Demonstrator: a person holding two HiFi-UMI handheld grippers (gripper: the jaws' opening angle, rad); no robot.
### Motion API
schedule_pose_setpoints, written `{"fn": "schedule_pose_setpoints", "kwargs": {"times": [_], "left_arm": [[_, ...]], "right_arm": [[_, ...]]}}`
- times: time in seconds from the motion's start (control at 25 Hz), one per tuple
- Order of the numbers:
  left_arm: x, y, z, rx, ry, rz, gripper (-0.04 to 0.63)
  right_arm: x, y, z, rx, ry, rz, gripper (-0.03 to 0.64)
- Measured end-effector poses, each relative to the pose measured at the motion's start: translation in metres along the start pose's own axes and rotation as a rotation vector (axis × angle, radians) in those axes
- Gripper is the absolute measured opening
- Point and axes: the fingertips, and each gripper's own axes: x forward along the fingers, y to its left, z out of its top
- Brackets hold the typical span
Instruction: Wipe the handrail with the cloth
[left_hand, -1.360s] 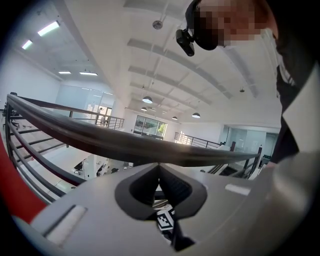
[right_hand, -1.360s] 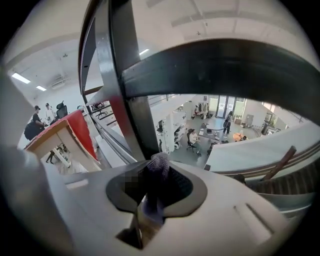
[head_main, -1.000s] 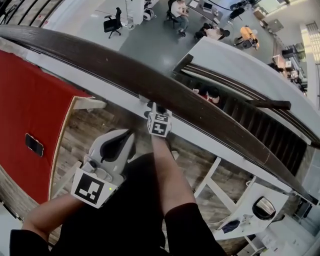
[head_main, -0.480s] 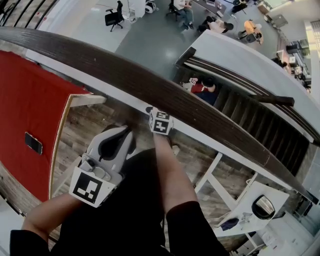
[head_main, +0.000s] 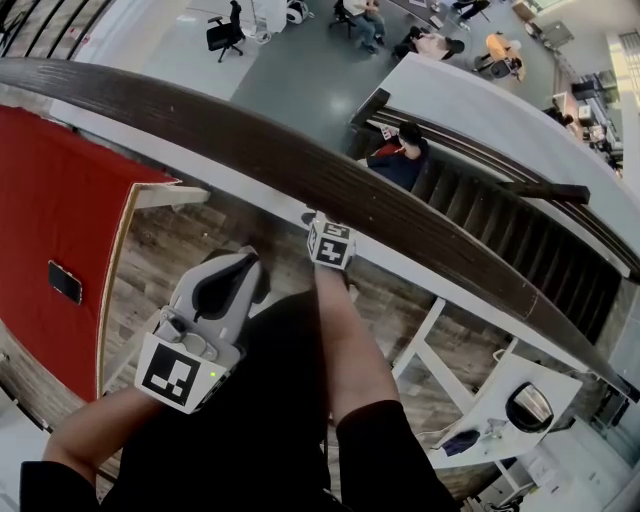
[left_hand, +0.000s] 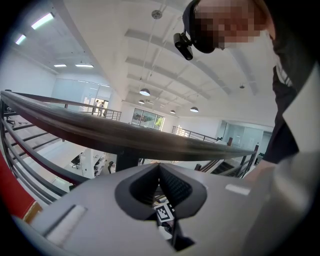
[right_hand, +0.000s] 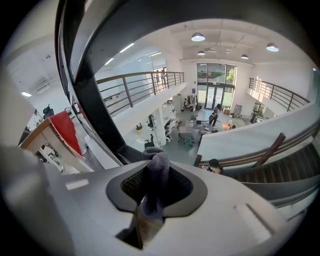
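The dark wooden handrail (head_main: 300, 165) runs across the head view from upper left to lower right. My right gripper (head_main: 320, 226) sits against its near side, its marker cube facing up. In the right gripper view its jaws are shut on a dark grey cloth (right_hand: 157, 176) that bulges out between the pads, and the handrail (right_hand: 82, 95) curves past at the upper left. My left gripper (head_main: 243, 264) hangs lower and to the left, away from the rail. In its own view the left gripper (left_hand: 159, 169) is shut with nothing in it, below the handrail (left_hand: 125, 137).
Beyond the rail is a drop to a lower floor with chairs and seated people. A staircase (head_main: 520, 240) with a person (head_main: 400, 160) on it lies right of the rail. A red panel (head_main: 55, 220) is at the left, a white desk (head_main: 500, 425) at the lower right.
My right gripper has slid a little to the right along the handrail with the cloth. The left gripper has barely shifted. The person on the stairs has climbed higher.
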Motion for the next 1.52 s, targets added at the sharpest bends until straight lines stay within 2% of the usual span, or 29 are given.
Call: {"fn": "schedule_pose_setpoints", "kwargs": {"times": [0.32, 0.84, 1.08, 1.28, 1.52], "left_arm": [[-0.002, -0.002, 0.003, 0.005, 0.002, 0.021, -0.002], [-0.011, -0.032, -0.002, 0.007, 0.006, 0.058, -0.002], [-0.008, -0.048, 0.001, 0.001, -0.009, 0.047, -0.002], [-0.007, -0.062, 0.001, 0.013, -0.004, 0.043, -0.002], [-0.009, -0.065, -0.005, 0.006, 0.013, 0.077, -0.002]], "right_arm": [[-0.009, -0.027, -0.007, 0.041, 0.020, -0.025, 0.067], [-0.028, -0.076, -0.021, 0.074, 0.009, -0.041, 0.067], [-0.036, -0.099, -0.029, 0.144, 0.003, -0.071, 0.066], [-0.045, -0.116, -0.033, 0.141, -0.007, -0.091, 0.066], [-0.048, -0.123, -0.035, 0.140, -0.014, -0.080, 0.066]]}}
